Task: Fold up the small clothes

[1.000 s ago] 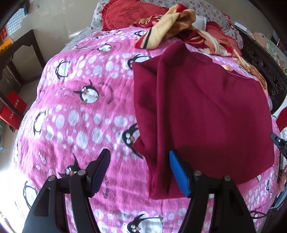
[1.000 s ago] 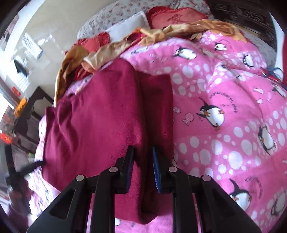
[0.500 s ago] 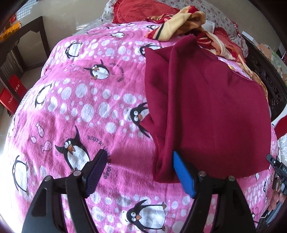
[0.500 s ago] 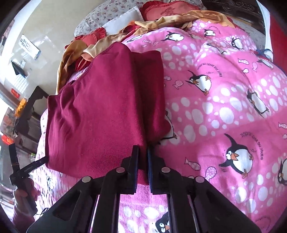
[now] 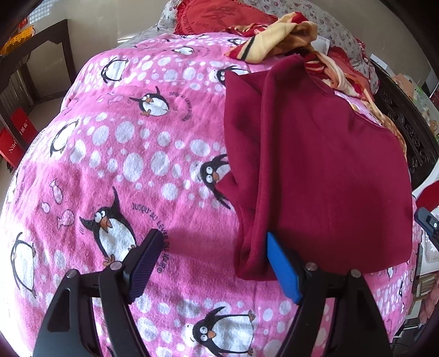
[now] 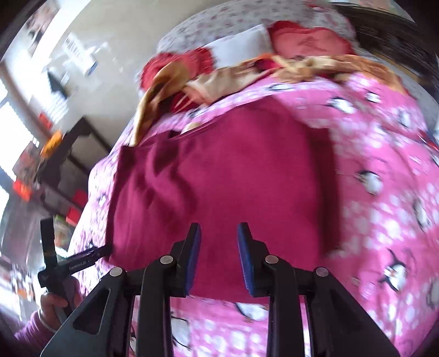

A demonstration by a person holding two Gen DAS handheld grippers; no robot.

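Note:
A dark red garment lies on the pink penguin blanket, its left side folded over in a long strip. My left gripper is open and empty, with its blue pad at the garment's near left corner. In the right wrist view the garment is blurred by motion. My right gripper is open and empty just above the garment's near edge. The left gripper shows at the garment's left corner in that view.
A crumpled red and yellow cloth and red pillows lie at the head of the bed. Dark carved wood runs along the right side. A dark cabinet and red boxes stand beyond the left edge.
My right gripper has opened, let go of the garment's folded edge and swung left. My left gripper has stayed open and pulled back slightly.

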